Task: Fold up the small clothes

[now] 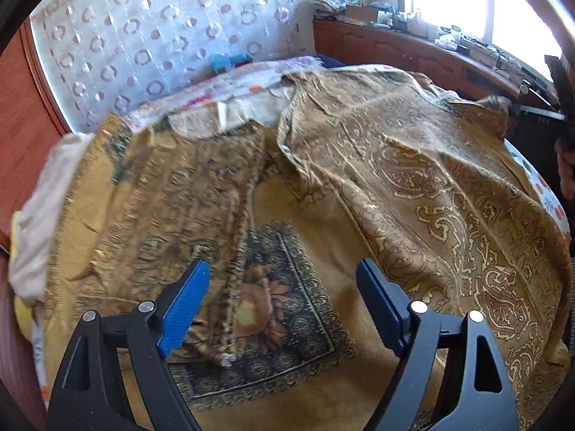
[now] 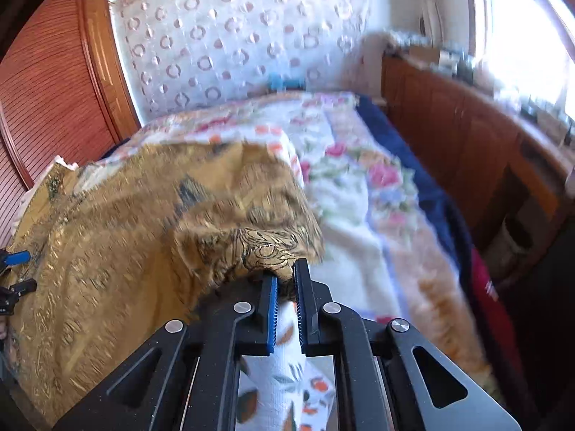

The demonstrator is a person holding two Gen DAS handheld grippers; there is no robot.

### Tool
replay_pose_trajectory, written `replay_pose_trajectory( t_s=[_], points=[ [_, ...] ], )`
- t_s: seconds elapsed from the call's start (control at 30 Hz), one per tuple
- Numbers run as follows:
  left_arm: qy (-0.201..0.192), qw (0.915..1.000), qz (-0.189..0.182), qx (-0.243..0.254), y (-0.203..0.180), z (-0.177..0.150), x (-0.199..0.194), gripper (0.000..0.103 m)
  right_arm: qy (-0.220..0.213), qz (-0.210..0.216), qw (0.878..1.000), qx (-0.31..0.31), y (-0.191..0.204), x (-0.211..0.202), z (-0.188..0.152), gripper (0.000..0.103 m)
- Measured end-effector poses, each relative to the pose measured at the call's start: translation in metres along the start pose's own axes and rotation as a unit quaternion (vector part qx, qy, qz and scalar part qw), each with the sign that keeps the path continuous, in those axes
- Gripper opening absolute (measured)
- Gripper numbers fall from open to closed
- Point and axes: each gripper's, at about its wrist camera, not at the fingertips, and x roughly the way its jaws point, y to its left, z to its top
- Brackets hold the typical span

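Right gripper (image 2: 285, 280) clamped on gold paisley garment (image 2: 151, 222) edge; left gripper (image 1: 284, 294) spread wide above same garment.

A mustard-gold paisley garment (image 1: 413, 165) lies rumpled and partly folded across the bed, one corner lifted off it.

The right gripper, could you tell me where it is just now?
In the right wrist view the right gripper is bottom centre, pinching the golden garment's edge above the floral blanket.
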Motion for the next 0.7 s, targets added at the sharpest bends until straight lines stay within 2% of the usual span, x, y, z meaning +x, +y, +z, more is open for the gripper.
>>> replay_pose_trajectory(
  t_s=[0.07,0.2,0.3,0.47,0.57,0.7],
  points=[
    [-0.011,0.9999,-0.001,-0.003,0.001,0.003,-0.007,0.084,-0.033,-0.002,0.999,-0.025,0.016,-0.017,0.010,0.008],
    [-0.037,0.9992,-0.013,-0.011,-0.002,0.008,-0.029,0.084,-0.073,0.046,0.994,-0.073,0.056,-0.042,0.020,0.008],
    [-0.055,0.9982,-0.025,-0.008,-0.009,0.012,-0.044,0.084,-0.054,0.080,0.990,-0.100,0.079,-0.044,0.008,0.008],
    [-0.084,0.9949,-0.056,-0.005,-0.027,0.022,-0.067,0.084,0.020,0.087,0.989,-0.114,0.086,-0.024,-0.033,0.008],
    [-0.097,0.9922,-0.078,-0.004,-0.040,0.029,-0.078,0.084,0.041,0.076,0.990,-0.111,0.073,-0.021,-0.047,0.019],
    [-0.102,0.9909,-0.087,0.006,-0.058,0.041,-0.078,0.084,0.035,0.069,0.993,-0.094,0.053,-0.040,-0.056,0.042]
  ],
)
